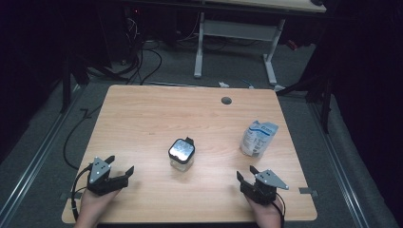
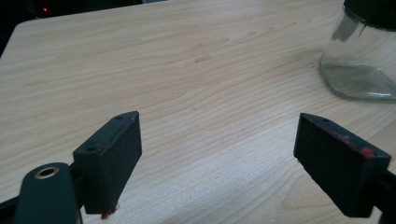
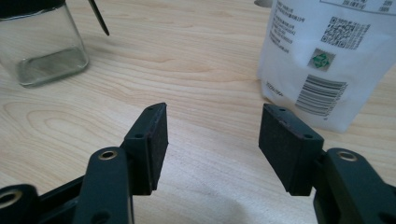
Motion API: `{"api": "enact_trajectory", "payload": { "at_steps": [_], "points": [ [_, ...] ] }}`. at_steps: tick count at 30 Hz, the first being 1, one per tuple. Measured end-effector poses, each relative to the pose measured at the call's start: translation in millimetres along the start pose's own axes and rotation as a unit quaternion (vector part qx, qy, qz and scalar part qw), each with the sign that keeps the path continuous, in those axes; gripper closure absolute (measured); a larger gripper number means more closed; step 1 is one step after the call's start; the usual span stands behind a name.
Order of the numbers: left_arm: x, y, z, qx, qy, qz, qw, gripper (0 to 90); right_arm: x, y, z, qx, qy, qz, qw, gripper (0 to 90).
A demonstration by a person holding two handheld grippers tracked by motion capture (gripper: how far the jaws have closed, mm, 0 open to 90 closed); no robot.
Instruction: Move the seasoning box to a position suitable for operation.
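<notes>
jar: small square glass jar [image 1: 181,154] with a dark lid, sitting upright mid-table, slightly toward the near edge. Looks empty through the glass in the left gripper view.
pouch: white stand-up pouch [image 1: 257,137] with a blue-printed top, upright, right of the jar and a bit farther back. Well apart from it.
left gripper: the left gripper [image 1: 119,167] sits near the near-left corner, jaws spread with nothing between them. The jar is ahead and off to its right.
right gripper: the right gripper [image 1: 246,173] is near the near-right edge, jaws also spread and empty. The pouch is just ahead on the right, the jar farther off to the left.
step: my guess is the reach-in, one gripper per item.
tip: come at the jar square to its flat sides, low on the glass, not on the lid. For the pouch, pinch up high so it doesn't fold or tip.
table: light wood table [image 1: 142,114], otherwise bare.
</notes>
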State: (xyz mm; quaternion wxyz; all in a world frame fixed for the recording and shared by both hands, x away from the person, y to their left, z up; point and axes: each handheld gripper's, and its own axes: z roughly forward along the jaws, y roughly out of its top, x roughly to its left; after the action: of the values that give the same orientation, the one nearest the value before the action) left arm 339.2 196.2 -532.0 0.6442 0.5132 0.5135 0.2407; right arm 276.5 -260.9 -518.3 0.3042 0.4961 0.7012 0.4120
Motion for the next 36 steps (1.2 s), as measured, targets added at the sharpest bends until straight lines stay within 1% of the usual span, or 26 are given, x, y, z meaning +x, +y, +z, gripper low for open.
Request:
{"api": "enact_trajectory", "payload": {
  "at_steps": [1, 4, 5, 6, 7, 8, 10, 11, 13, 14, 15, 17, 19, 20, 21, 24, 25, 26, 27, 28, 29, 30, 31, 33, 35, 36],
  "points": [
    [0.0, 1.7, 0.7, -0.001, 0.001, -0.007, 1.0000, 14.6, -1.0, 0.2, 0.1, -0.001, 0.000, -0.001, 1.0000, 41.6],
    [-0.8, 5.2, 0.6, -0.005, 0.002, -0.014, 0.9999, 14.5, -2.8, 0.2, 0.3, -0.003, 0.004, 0.003, 1.0000, 41.2],
    [-3.0, 7.9, -0.1, 0.000, -0.004, -0.025, 0.9997, 14.7, -3.9, -0.5, 0.8, -0.001, 0.009, 0.003, 1.0000, 42.0],
    [-4.3, 8.2, -0.4, 0.004, -0.008, -0.031, 0.9995, 14.1, -3.8, -0.8, 0.6, 0.002, 0.010, 0.002, 0.9999, 42.5],
    [-4.3, 8.2, -0.4, 0.004, -0.008, -0.031, 0.9995, 13.1, -3.8, -0.8, 0.6, 0.002, 0.010, 0.002, 0.9999, 42.5],
    [-6.7, 6.4, 0.0, 0.020, -0.014, -0.037, 0.9990, 10.4, -3.0, -0.2, -0.3, 0.001, 0.011, -0.003, 0.9999, 42.8],
    [-7.9, 3.0, 3.7, 0.038, 0.001, -0.034, 0.9987, 2.9, -2.5, 2.5, -0.5, 0.000, 0.013, -0.004, 0.9999, 42.4],
    [-8.9, 2.7, 5.6, 0.049, 0.004, -0.043, 0.9979, 0.0, -2.3, 4.4, 0.0, -0.002, 0.015, -0.002, 0.9999, 42.1],
    [-10.7, 3.4, 7.8, 0.061, -0.004, -0.054, 0.9967, 0.3, -2.0, 7.8, 2.2, -0.004, 0.018, -0.008, 0.9998, 41.6],
    [-11.1, 3.0, 9.6, 0.065, 0.002, -0.049, 0.9967, 0.2, -2.2, 8.7, 4.1, -0.006, 0.021, -0.010, 0.9997, 42.1],
    [-11.1, 3.0, 9.6, 0.065, 0.002, -0.049, 0.9967, 0.3, -2.2, 8.7, 4.1, -0.006, 0.021, -0.010, 0.9997, 42.1],
    [-12.5, 3.7, 14.0, 0.079, 0.009, -0.058, 0.9951, 0.3, -2.0, 13.6, 10.7, -0.001, 0.036, -0.011, 0.9993, 46.4],
    [-19.0, 7.1, 22.6, 0.078, 0.008, -0.043, 0.9960, 0.4, -2.0, 21.2, 15.9, 0.000, 0.045, -0.014, 0.9989, 50.1],
    [-19.0, 7.1, 22.6, 0.078, 0.008, -0.043, 0.9960, 1.4, -1.8, 25.4, 18.2, -0.003, 0.052, -0.010, 0.9986, 50.9],
    [-23.6, 11.5, 26.2, 0.064, -0.001, -0.035, 0.9973, 2.8, -0.6, 28.9, 20.5, -0.005, 0.057, -0.009, 0.9983, 51.3],
    [-27.3, 9.7, 27.4, 0.048, -0.013, -0.029, 0.9983, 11.1, 6.4, 33.9, 25.7, 0.002, 0.049, -0.040, 0.9980, 51.4],
    [-28.3, 8.5, 27.7, 0.052, -0.017, -0.026, 0.9981, 15.5, 7.4, 33.9, 25.8, 0.001, 0.047, -0.044, 0.9979, 51.6],
    [-29.5, 8.7, 27.6, 0.061, -0.020, -0.024, 0.9976, 17.0, 8.0, 33.9, 25.5, 0.002, 0.047, -0.039, 0.9981, 51.8],
    [-30.5, 9.4, 26.1, 0.060, -0.023, -0.025, 0.9976, 18.2, 8.8, 34.0, 25.5, 0.002, 0.050, -0.034, 0.9982, 51.7],
    [-30.6, 10.1, 23.8, 0.055, -0.029, -0.032, 0.9975, 21.3, 10.2, 34.0, 25.4, 0.003, 0.047, -0.029, 0.9985, 51.5],
    [-30.6, 10.1, 23.8, 0.055, -0.029, -0.032, 0.9975, 24.7, 10.2, 34.0, 25.4, 0.003, 0.047, -0.029, 0.9985, 51.5],
    [-28.2, 10.3, 21.9, 0.052, -0.031, -0.058, 0.9965, 26.8, 12.3, 32.1, 24.6, -0.002, 0.049, -0.007, 0.9987, 51.6],
    [-27.3, 9.2, 22.6, 0.055, -0.032, -0.070, 0.9955, 28.9, 13.4, 30.8, 24.4, -0.001, 0.052, -0.001, 0.9987, 51.6],
    [-27.2, 5.2, 24.8, 0.062, -0.026, -0.072, 0.9951, 31.3, 15.6, 26.0, 23.8, 0.004, 0.050, -0.003, 0.9987, 53.7],
    [-30.7, 3.0, 25.2, 0.069, -0.035, -0.072, 0.9944, 34.9, 15.6, 21.6, 19.1, 0.002, 0.048, -0.008, 0.9988, 54.6],
    [-33.2, 2.7, 25.5, 0.065, -0.041, -0.074, 0.9943, 38.2, 15.0, 20.4, 15.2, -0.003, 0.048, -0.013, 0.9988, 55.5]
  ]
}}
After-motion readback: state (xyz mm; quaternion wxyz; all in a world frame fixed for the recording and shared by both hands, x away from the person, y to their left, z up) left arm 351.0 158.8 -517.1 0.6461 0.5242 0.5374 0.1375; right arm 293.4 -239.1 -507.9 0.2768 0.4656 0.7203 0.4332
